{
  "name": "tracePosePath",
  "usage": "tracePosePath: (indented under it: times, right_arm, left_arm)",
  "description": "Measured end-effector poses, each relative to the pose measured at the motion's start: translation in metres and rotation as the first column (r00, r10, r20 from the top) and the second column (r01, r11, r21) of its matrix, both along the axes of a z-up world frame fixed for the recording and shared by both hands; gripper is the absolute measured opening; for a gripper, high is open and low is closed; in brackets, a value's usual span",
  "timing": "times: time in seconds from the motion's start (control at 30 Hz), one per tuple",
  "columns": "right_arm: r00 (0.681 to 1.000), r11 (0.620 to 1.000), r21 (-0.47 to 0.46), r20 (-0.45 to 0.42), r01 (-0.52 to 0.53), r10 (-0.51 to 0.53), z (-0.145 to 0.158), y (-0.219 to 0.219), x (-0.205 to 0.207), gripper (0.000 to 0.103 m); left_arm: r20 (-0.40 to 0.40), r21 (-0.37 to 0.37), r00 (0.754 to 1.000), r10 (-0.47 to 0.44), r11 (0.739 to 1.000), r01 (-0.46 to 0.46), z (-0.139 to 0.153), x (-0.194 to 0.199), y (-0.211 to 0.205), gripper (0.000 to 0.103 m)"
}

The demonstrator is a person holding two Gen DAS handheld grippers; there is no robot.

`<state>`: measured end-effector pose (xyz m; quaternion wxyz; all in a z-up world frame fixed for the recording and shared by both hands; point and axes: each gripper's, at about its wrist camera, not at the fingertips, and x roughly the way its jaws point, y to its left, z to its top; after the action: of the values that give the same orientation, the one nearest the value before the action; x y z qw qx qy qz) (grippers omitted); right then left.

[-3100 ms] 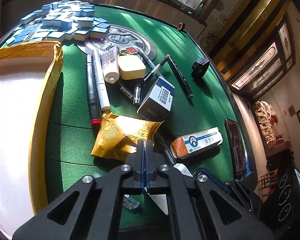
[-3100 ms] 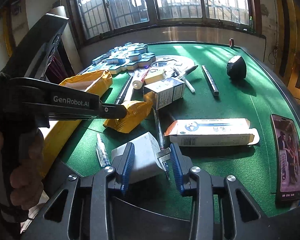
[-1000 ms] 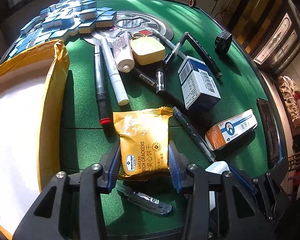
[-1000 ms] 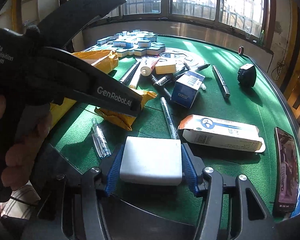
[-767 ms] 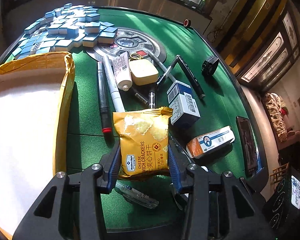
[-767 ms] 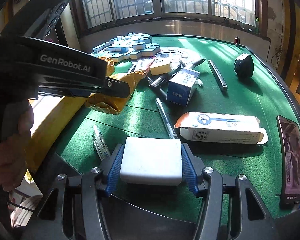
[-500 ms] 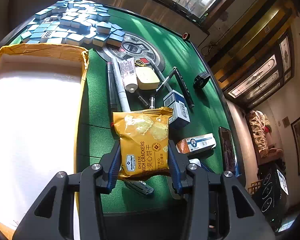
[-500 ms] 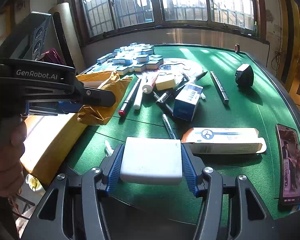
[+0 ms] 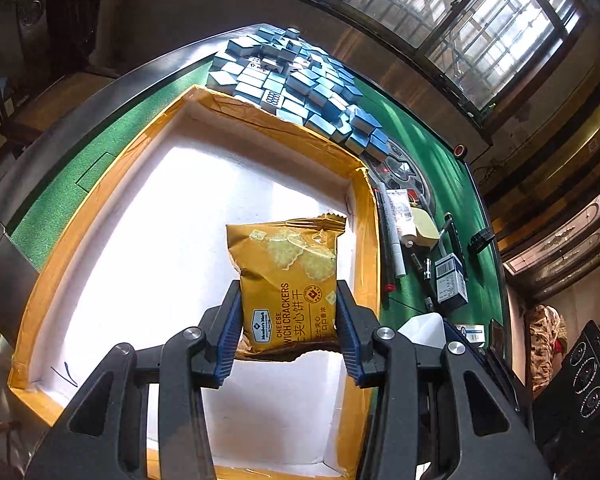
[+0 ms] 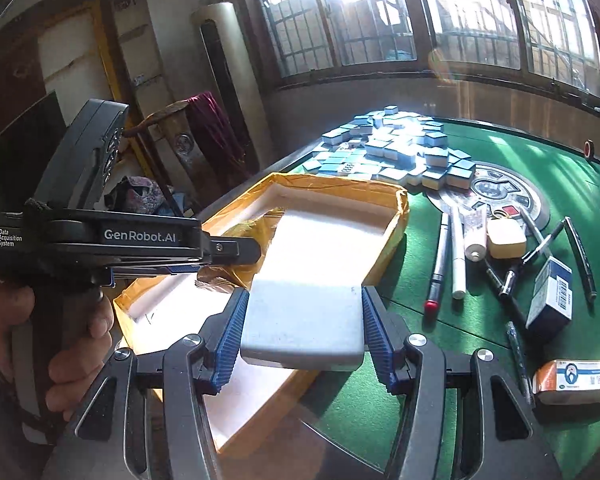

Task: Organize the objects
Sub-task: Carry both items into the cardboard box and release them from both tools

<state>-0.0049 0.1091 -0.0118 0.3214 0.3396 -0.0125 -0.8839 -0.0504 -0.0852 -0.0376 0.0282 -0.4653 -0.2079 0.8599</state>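
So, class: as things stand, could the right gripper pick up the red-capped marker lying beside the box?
Probably not yet. The right gripper is shut on a white block, so its jaws are full, though the red-capped marker lies uncovered on the green table.

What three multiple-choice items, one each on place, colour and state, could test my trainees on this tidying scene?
1. Where is the cracker packet?
A. Flat on the green table
B. Over the yellow-rimmed box, in the left hand-held gripper
C. On the blue tiles

2. What colour is the block in the right hand-held gripper?
A. White
B. Red
C. Black

3. How does the left hand-held gripper stand?
A. Open and empty
B. Shut on a pen
C. Shut on the cracker packet

Answers: 1 B, the box lies beneath the gripped packet; 2 A, the white block sits in the right hand-held gripper; 3 C, both pads press the packet's sides.
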Motion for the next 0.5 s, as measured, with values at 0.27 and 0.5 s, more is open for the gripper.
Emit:
tracePosePath:
  times: [0.27, 0.5]
  right_arm:
    - [0.994, 0.992, 0.069, 0.029, -0.110, 0.108, -0.018, -0.045, -0.008, 0.051]
    - [0.989, 0.974, 0.174, 0.032, -0.147, 0.144, -0.030, -0.062, -0.012, 0.051]
  left_arm:
    - [0.056, -0.059, 0.997, 0.045, 0.997, -0.042, -0.021, -0.002, -0.017, 0.041]
    - [0.092, -0.117, 0.995, 0.035, 0.993, -0.024, -0.032, -0.003, -0.019, 0.041]
